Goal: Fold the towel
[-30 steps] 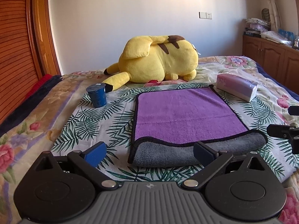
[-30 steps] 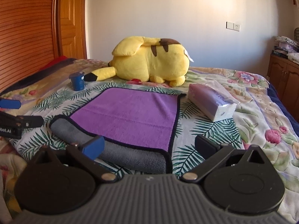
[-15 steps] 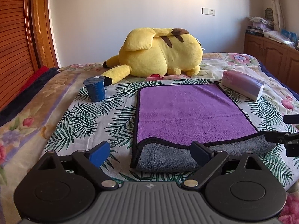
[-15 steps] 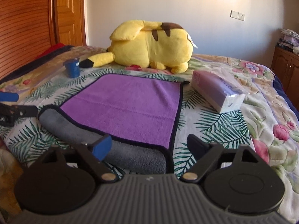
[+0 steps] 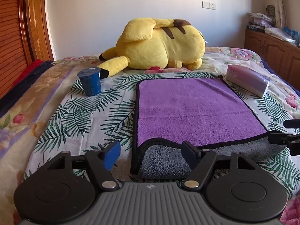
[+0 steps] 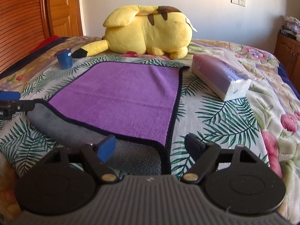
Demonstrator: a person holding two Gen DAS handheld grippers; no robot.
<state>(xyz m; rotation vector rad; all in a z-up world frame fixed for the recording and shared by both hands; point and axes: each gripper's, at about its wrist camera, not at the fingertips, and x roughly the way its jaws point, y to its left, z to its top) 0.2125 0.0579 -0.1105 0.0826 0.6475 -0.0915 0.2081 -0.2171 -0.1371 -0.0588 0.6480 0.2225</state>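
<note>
A purple towel (image 5: 191,110) with a black hem and grey underside lies flat on the bed; its near edge is rolled over, showing grey. It also shows in the right wrist view (image 6: 127,97). My left gripper (image 5: 151,151) is open and empty, its jaws straddling the towel's near left corner, just short of it. My right gripper (image 6: 150,146) is open and empty at the towel's near right corner. Each gripper's tip shows at the edge of the other's view.
A yellow plush toy (image 5: 161,45) lies behind the towel. A blue cup (image 5: 90,81) stands to the left, a tissue pack (image 5: 247,80) to the right. The bedspread (image 5: 84,116) has palm leaves. A wooden cabinet (image 5: 271,48) stands at right.
Both grippers have moved forward and lower toward the towel's near corners. The towel has not moved, and both jaws stay open.
</note>
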